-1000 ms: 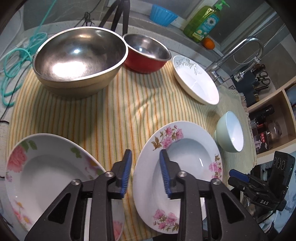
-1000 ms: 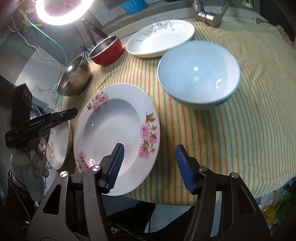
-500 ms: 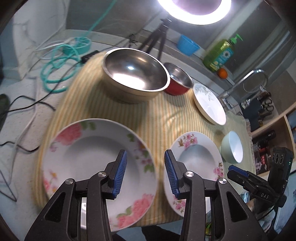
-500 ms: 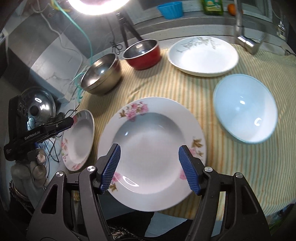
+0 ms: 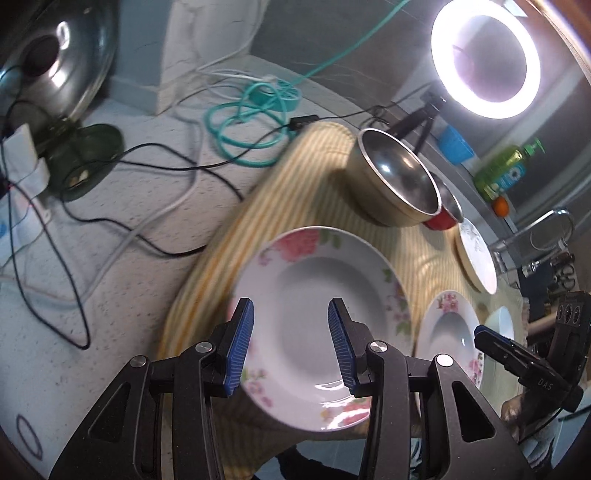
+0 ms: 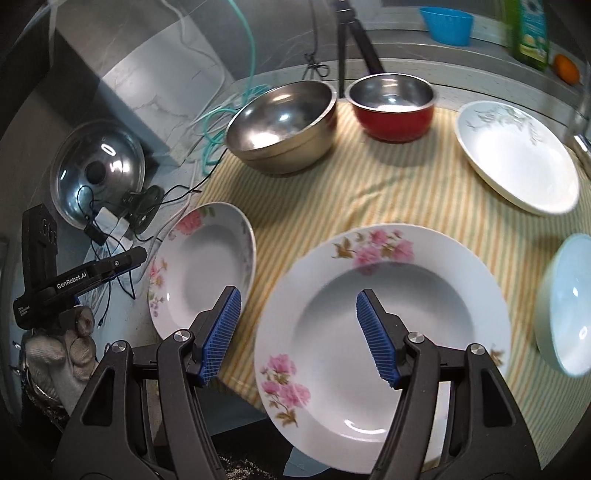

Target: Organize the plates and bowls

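Two pink-flowered deep plates lie on a striped cloth (image 6: 399, 192). My left gripper (image 5: 291, 341) is open and empty, above the near rim of the left flowered plate (image 5: 317, 299), which also shows in the right wrist view (image 6: 207, 266). My right gripper (image 6: 299, 334) is open and empty above the left rim of the bigger-looking flowered plate (image 6: 388, 325), seen small in the left wrist view (image 5: 448, 328). A large steel bowl (image 6: 284, 125), a red bowl (image 6: 393, 107), a white leaf-pattern plate (image 6: 517, 158) and a pale blue bowl (image 6: 565, 306) stand further on.
Cables and a teal cord (image 5: 243, 125) lie on the counter left of the cloth. A pot lid (image 6: 98, 170) leans at the left. A ring light (image 5: 485, 61) on a tripod, a blue cup (image 6: 447, 24), a soap bottle (image 5: 504, 168) and a faucet (image 5: 546, 236) are behind.
Both grippers have pulled back and swung left. The left gripper moved from between the plates to over the left plate and opened wider. The right gripper now faces the flowered plate.
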The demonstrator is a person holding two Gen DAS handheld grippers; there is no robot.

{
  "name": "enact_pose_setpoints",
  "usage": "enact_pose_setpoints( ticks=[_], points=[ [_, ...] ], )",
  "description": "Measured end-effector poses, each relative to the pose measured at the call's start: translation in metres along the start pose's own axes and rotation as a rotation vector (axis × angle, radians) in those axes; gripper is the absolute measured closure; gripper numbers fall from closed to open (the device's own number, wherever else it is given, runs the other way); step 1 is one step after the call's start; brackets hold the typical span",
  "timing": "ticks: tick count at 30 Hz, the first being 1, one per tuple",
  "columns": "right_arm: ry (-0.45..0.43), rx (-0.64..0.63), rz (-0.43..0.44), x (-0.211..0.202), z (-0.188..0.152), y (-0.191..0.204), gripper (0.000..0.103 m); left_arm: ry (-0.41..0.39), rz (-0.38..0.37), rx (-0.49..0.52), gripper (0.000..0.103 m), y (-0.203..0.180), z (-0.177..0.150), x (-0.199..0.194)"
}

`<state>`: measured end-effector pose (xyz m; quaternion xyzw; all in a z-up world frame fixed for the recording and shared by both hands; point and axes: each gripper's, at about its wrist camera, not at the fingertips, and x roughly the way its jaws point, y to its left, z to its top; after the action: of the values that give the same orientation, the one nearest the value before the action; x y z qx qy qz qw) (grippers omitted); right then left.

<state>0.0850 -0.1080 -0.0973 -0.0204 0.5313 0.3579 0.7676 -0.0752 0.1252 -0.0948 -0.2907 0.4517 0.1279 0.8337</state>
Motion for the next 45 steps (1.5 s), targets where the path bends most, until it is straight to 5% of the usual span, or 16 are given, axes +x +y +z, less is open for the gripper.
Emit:
enact_pose_setpoints(
  ticks=[7,18,31,36,45],
  points=[
    [0.048,-0.062,0.012,0.031,0.014,0.020,0.036,0.020,0.026,-0.055,0.063,0.020,-0.011,0.006],
    [0.116,-0.091,0.009,0.067,0.027,0.033,0.061,0.039,0.021,-0.057,0.063,0.026,-0.012,0.018],
    [0.174,-0.063,0.018,0.091,0.031,0.030,0.078,0.077,0.015,-0.048,0.084,0.027,-0.013,0.030],
    [0.182,-0.075,0.038,0.093,0.031,0.034,0.092,0.083,0.003,-0.047,0.086,0.026,-0.012,0.031],
    [0.183,-0.060,0.017,0.094,0.031,0.037,0.092,0.078,0.000,-0.042,0.086,0.022,-0.011,0.030]
  ],
)
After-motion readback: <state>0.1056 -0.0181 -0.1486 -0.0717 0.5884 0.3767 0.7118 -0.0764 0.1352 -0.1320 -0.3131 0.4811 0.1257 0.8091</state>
